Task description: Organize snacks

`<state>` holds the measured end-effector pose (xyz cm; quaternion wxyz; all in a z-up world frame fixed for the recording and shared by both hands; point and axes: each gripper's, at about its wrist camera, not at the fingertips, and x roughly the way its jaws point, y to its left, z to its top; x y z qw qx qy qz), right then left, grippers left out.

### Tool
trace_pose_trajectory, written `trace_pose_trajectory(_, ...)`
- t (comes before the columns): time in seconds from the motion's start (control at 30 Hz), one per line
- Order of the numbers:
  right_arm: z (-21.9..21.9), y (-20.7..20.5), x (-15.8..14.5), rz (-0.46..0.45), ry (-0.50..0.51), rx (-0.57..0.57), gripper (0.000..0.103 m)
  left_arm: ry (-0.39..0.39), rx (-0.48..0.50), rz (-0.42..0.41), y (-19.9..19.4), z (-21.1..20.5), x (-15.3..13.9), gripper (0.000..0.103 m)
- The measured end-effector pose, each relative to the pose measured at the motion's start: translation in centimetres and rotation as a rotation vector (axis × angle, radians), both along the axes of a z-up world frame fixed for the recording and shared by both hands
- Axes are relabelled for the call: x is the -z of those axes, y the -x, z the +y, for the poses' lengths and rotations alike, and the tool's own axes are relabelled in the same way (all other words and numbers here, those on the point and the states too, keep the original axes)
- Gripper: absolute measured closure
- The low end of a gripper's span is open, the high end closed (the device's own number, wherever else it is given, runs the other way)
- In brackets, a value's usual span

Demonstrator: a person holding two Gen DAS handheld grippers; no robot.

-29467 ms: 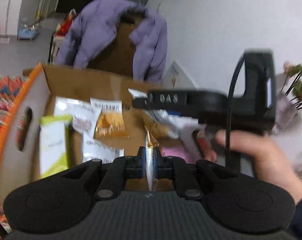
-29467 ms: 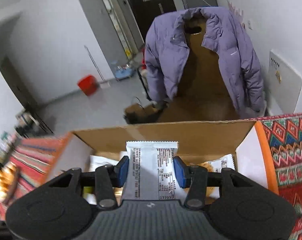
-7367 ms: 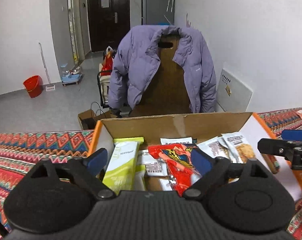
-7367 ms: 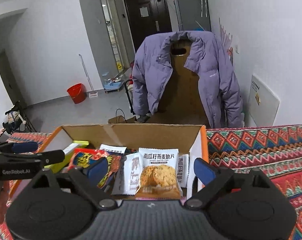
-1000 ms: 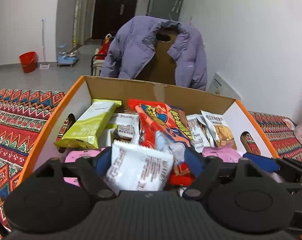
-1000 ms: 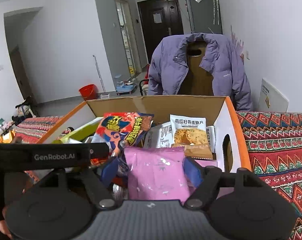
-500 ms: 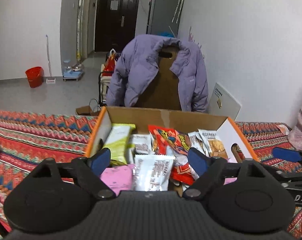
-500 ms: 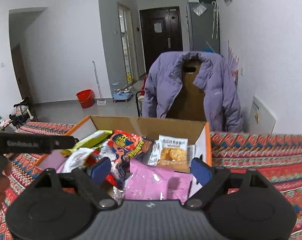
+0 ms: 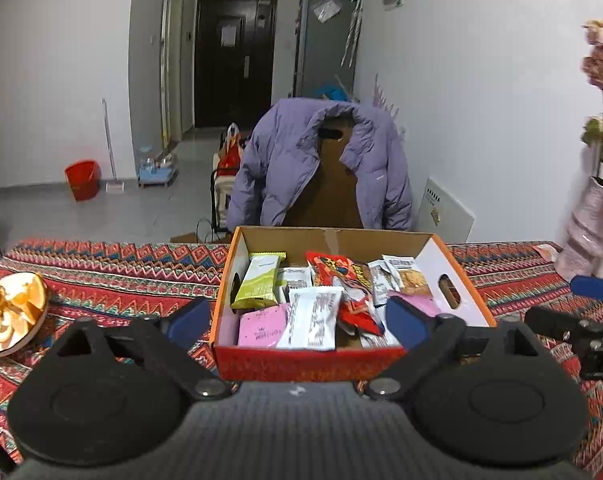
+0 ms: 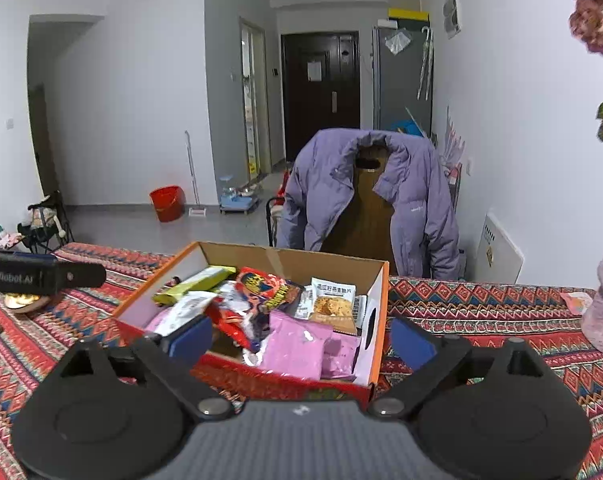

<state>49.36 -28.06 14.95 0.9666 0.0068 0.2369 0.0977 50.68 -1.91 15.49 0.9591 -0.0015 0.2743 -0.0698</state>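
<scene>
Both tools have pulled back and up from the box since a second ago, their jaws just opening to let go of the white packet and the pink packet, which now lie inside with the other snacks.

Left wrist view: the left tool (image 9: 297, 322) stands released, jaws wide, nothing between them or touching them. The box (image 9: 467, 280) sits on the patterned surface (image 9: 121, 268) at 12 o'clock from this tool, its long axis running away from the camera. The white packet (image 9: 313, 316) lies at the near wall, the pink packet (image 9: 261, 326) at its 9 o'clock, and a green packet (image 9: 259, 280) and a red packet (image 9: 341, 272) farther in. A plate of orange peel (image 9: 9, 312) rests at the tool's 9 o'clock. The right tool shows at 3 o'clock.

Right wrist view: the right tool (image 10: 301, 340) is likewise spread and empty. The box lies at 12 o'clock, turned slightly, its right wall (image 10: 375, 316) nearest this tool; pink packets (image 10: 297, 344) lie in the near right corner. Neither hand looks clearly nearer. No loose snack shows on the surface, so the sorting looks nearly done.
</scene>
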Motion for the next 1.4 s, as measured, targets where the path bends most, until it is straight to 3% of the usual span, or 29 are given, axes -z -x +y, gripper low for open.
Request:
trace_pose_trajectory(0.23,0.2,6.9,0.4,-0.097,-0.022,0.004,0.000,-0.036,0.010,-0.129,7.1,-0.4,1.2,0.000)
trace_pose_trajectory(0.47,0.6,13.2,2.8,-0.121,-0.020,0.024,0.000,-0.061,0.040,-0.217,14.1,-1.0,3.3,0.000)
trace_pose_trajectory(1.0,3.1,31.3,7.6,-0.277,0.001,-0.010,0.000,-0.048,0.019,-0.273,31.4,1.5,8.2,0.000)
trace_pose_trajectory(1.4,5.2,40.8,11.0,-0.284,0.004,-0.029,0.000,-0.062,-0.066,-0.300,42.7,3.5,10.9,0.000)
